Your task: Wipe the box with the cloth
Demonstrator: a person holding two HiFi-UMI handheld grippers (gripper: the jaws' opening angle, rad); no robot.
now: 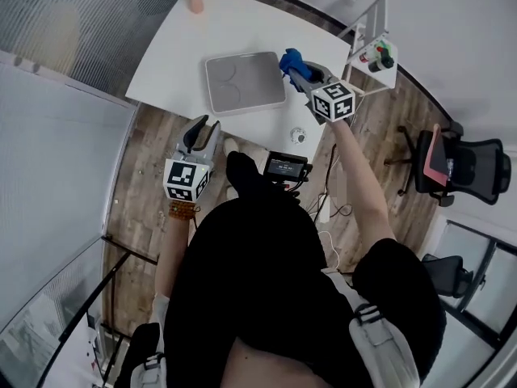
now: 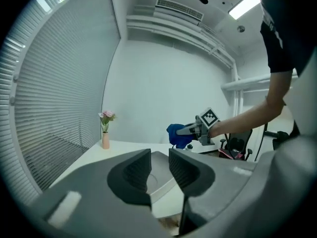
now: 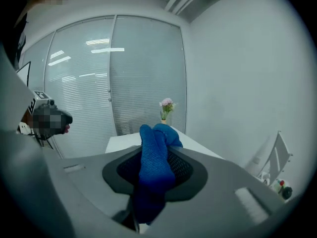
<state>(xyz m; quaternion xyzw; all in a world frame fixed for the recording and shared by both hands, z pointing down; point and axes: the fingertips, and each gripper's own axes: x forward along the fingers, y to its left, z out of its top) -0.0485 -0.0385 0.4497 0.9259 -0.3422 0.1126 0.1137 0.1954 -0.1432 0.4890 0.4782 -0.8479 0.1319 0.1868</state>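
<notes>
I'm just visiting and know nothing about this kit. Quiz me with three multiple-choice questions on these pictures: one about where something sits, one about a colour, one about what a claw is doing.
1. Where does the small pink flower vase stand? A) on the flat grey square box B) at a far corner of the white table C) on the floor
2. What colour is the knitted cloth? A) blue B) red C) yellow
3. How is the left claw? A) clamped on the cloth B) clamped on the box C) open and empty

1 B: the vase stands on the table corner, apart from the box.
2 A: the cloth pinched in the right claw is blue.
3 C: a gap shows between its jaws, nothing in it.
</notes>
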